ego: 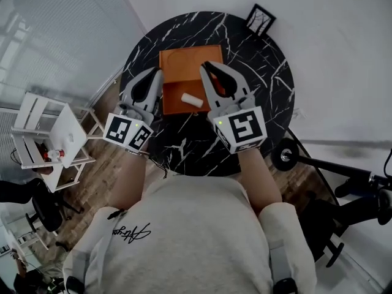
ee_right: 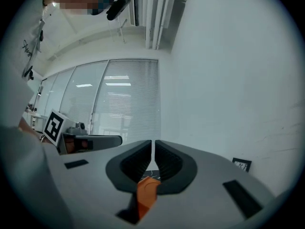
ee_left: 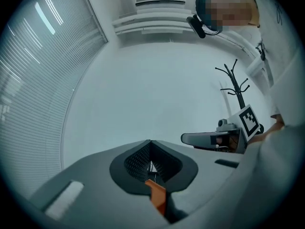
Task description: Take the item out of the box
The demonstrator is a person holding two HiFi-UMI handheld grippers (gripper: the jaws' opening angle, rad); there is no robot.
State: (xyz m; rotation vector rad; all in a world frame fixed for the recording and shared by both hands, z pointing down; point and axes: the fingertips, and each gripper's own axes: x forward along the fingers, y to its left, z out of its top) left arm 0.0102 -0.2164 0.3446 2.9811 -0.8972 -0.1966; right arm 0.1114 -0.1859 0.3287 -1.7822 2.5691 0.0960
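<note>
Item lying on the orange box, grasp not yet begun.
The small white cylinder is sitting at the box's near edge, between your two grippers in the head view; I can't tell if that part is the recess or a flap. You're holding the left gripper and right gripper level above the black marble table, each with its jaws brought together and nothing between them. You're probably sitting at the approach step. The next move is calling for opening one gripper, tipping it down, straddling the cylinder across its narrow side, then closing and lifting clear of the box.
</note>
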